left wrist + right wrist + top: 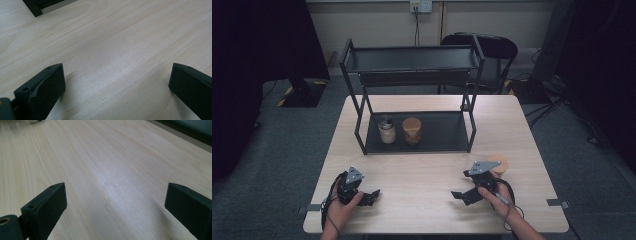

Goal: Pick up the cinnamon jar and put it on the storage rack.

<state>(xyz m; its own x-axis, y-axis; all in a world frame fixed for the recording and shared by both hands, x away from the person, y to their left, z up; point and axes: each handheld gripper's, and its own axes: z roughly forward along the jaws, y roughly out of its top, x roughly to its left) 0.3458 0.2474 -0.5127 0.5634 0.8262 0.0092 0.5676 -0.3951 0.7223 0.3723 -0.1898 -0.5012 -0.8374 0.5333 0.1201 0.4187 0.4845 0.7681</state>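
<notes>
My left gripper (371,196) rests low over the near-left part of the light wooden table (427,172), held by a hand, with its jaws pointing right. In the left gripper view the left gripper (117,72) is open, with only bare wood between its jaws. My right gripper (460,196) sits at the near right and points left toward the other. Seen in its own view, the right gripper (116,191) is open too, and nothing lies between its jaws. A round tan-lidded jar (500,162) stands just behind the right gripper.
A black two-tier rack (412,60) stands at the table's far middle. On its lower shelf (442,135) are a jar with a metal lid (386,129) and a brown jar with a wooden lid (412,131). A rack foot (33,7) shows ahead of the left gripper. A chair stands behind the table.
</notes>
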